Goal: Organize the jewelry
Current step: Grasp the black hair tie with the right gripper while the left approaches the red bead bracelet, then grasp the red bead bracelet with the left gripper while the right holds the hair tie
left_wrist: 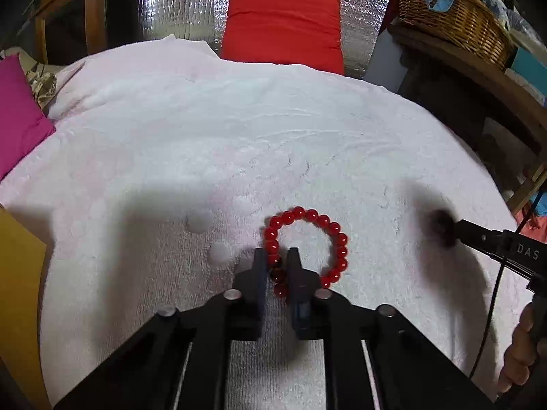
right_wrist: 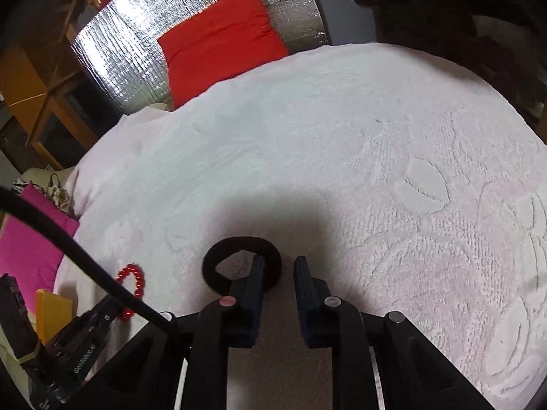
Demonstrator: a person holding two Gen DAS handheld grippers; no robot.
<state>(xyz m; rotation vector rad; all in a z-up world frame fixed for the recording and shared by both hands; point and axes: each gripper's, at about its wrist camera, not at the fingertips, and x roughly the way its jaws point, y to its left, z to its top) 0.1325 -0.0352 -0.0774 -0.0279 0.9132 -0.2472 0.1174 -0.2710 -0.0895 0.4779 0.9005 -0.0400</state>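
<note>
A red bead bracelet [left_wrist: 307, 246] lies on the white towel [left_wrist: 239, 130]. My left gripper [left_wrist: 277, 256] straddles the bracelet's left side, fingers close on either side of the beads, which sit between them. The bracelet also shows in the right wrist view [right_wrist: 131, 285], far left. A black hair tie [right_wrist: 239, 263] lies on the towel [right_wrist: 376, 171] in the right wrist view. My right gripper [right_wrist: 279, 263] is open; its left finger rests over the tie's right edge. The right gripper with the dark tie [left_wrist: 442, 227] also shows at the right of the left wrist view.
A red cushion [left_wrist: 283, 29] and silver foil panel [left_wrist: 184, 3] stand behind the towel. A pink cushion [left_wrist: 17, 116] is at the left, a wicker basket [left_wrist: 454, 17] on a wooden shelf at the right. A yellow object [right_wrist: 53, 311] sits at the towel's left edge.
</note>
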